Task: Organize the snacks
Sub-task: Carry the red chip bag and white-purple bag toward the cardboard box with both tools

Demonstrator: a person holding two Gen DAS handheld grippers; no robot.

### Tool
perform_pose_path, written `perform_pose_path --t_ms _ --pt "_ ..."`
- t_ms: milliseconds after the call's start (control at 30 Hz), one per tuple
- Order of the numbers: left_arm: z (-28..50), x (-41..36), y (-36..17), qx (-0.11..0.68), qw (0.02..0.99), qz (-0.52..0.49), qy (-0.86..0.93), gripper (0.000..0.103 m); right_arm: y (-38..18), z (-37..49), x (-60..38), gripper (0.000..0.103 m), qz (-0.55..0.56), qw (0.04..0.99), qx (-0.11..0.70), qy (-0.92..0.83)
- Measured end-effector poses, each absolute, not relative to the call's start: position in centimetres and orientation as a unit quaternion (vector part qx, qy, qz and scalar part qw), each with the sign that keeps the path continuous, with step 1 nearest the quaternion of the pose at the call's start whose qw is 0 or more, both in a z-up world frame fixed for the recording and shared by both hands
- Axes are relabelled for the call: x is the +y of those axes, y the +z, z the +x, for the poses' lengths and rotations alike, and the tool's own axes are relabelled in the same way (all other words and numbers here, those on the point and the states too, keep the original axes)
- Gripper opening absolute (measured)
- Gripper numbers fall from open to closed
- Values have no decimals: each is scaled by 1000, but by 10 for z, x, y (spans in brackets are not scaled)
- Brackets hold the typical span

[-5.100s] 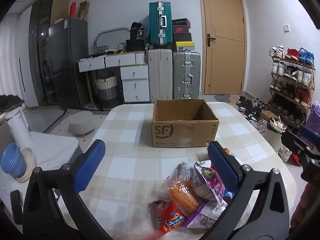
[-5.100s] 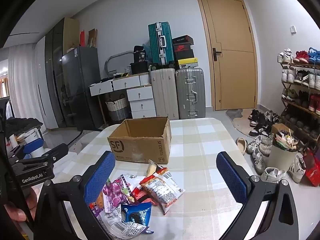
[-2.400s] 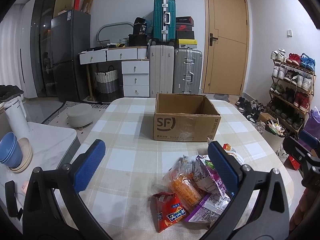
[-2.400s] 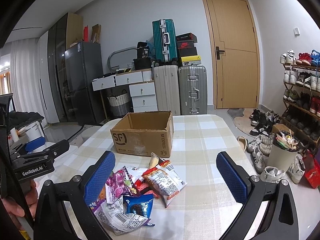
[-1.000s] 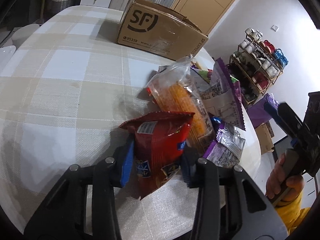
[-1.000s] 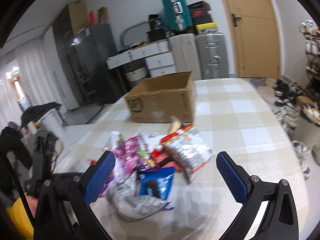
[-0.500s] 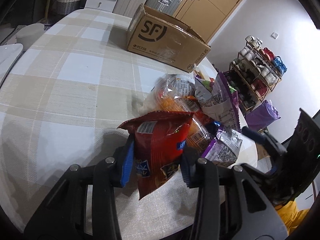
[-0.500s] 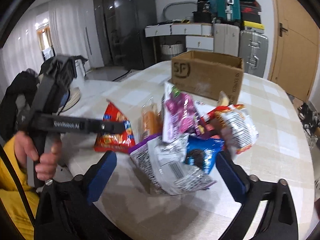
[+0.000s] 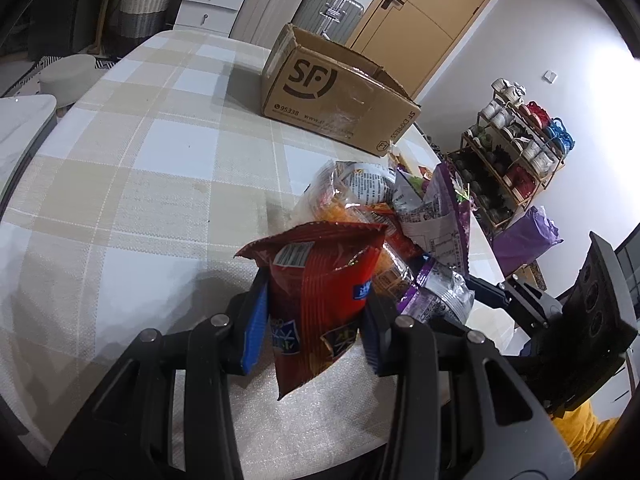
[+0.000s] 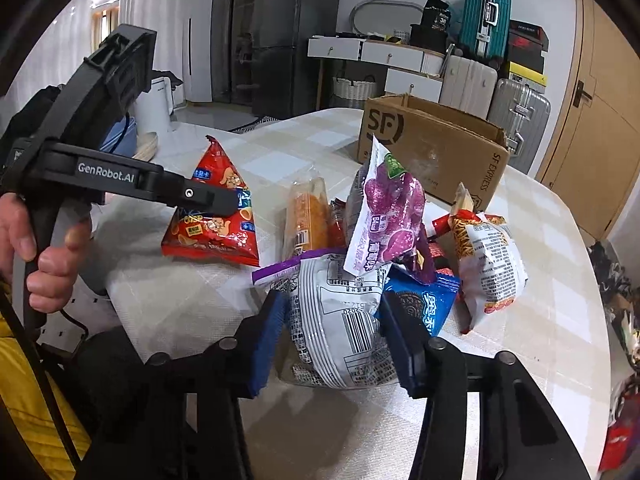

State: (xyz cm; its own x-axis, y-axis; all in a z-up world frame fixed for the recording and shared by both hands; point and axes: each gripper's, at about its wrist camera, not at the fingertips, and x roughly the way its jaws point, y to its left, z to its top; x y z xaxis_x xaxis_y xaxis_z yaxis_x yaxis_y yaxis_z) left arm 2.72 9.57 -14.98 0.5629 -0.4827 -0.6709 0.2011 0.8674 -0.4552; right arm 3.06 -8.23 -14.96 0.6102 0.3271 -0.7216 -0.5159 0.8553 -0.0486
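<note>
Fingers of your left gripper (image 9: 316,330) clamp the red chip bag (image 9: 320,288) at lower centre. Your right gripper (image 10: 334,336) is closing around the white-and-purple packet (image 10: 340,320).

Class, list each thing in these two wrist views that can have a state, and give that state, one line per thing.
Left gripper: shut on the red bag.
Right gripper: closing, white bag between its fingers.
Box: open, upright.
Purple bag: propped up on the pile.
Door: closed.
</note>
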Motion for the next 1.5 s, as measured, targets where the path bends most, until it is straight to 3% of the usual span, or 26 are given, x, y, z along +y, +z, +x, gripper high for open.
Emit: perform_pose_path --t_ms 467,1500 --pt "24 95 -143 420 873 -154 -193 37 -137 10 -89 42 -102 892 355 261" --pt "22 99 -137 420 878 -152 -172 37 -119 15 -180 42 136 894 343 256"
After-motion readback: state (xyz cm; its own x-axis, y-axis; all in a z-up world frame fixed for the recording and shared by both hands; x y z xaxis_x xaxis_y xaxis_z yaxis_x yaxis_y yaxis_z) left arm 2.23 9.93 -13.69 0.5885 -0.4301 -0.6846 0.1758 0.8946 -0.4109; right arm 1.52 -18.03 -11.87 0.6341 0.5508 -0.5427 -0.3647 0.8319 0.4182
